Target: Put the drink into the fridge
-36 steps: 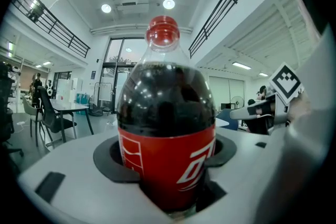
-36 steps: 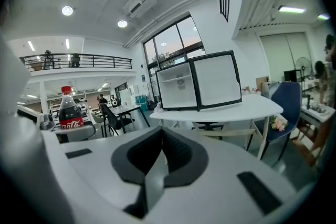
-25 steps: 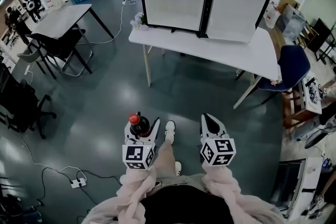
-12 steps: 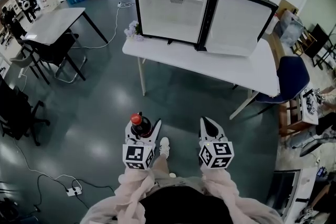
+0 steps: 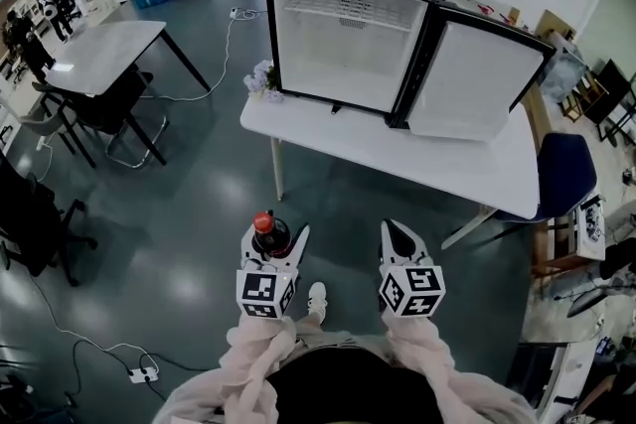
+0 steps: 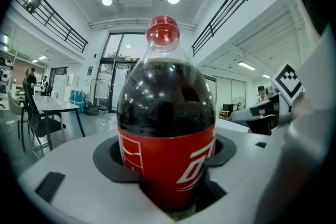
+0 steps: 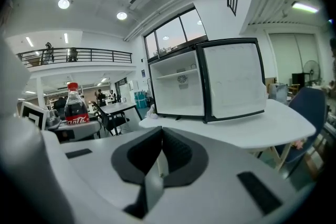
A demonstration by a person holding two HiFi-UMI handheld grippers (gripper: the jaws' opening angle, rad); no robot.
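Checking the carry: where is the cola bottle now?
Lower left of the head view, the cola bottle stands clamped in the left gripper, short of the white table.

White table; blue chair; floor power strip

Holds both forearms out ahead, side by side, in loose pale sleeves. Grips the left tongs about level, jaws spread wide and pressed against the sides of an upright drink bottle. Carries the right tongs near the left but apart from it, tipped slightly down, jaws closed together with nothing between. Shows both marker cubes turned upward.
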